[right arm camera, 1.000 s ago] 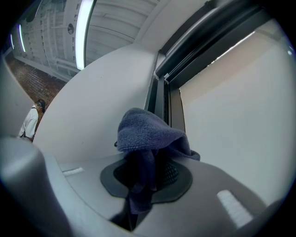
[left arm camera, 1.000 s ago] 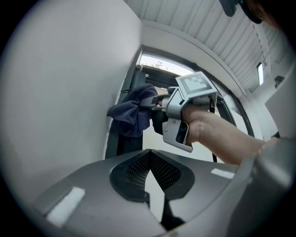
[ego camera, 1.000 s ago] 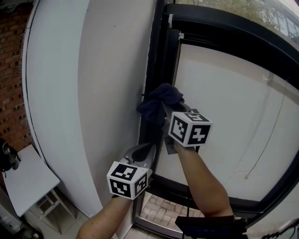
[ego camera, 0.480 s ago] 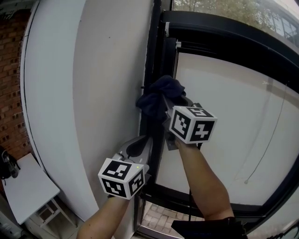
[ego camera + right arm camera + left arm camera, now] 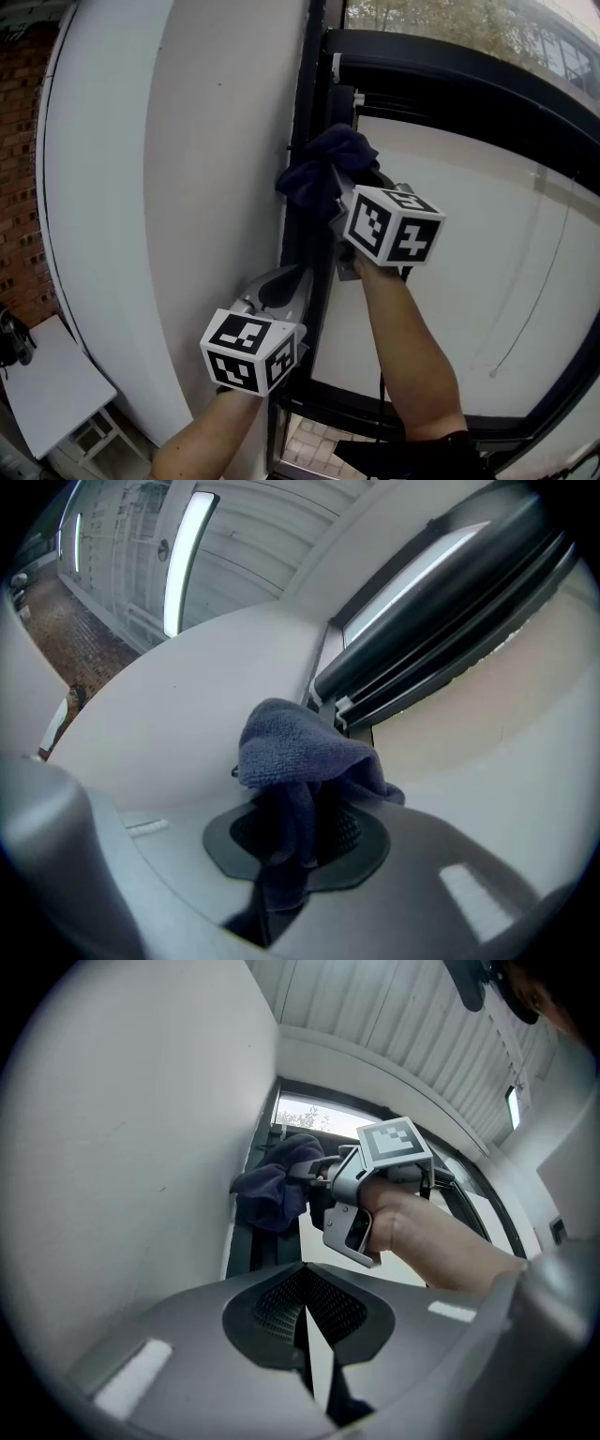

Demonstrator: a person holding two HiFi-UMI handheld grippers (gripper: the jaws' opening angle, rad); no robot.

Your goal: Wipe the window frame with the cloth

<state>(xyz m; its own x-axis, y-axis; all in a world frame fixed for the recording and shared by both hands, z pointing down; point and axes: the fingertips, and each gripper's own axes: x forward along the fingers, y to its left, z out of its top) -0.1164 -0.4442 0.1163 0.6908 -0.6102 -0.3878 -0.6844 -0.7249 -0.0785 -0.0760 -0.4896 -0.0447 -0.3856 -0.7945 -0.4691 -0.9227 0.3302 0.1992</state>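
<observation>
The jaws of our right gripper [image 5: 330,192] clamp the cloth [image 5: 323,167] against the window frame [image 5: 315,84], our left gripper [image 5: 281,287] is closed and empty, and we risk the loose bunch snagging and slipping out.

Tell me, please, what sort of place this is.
Probably a room or covered porch of a building, at a large window. What shows it: a black window frame beside a plain white wall, a red brick wall at far left, and a small white table below.
</observation>
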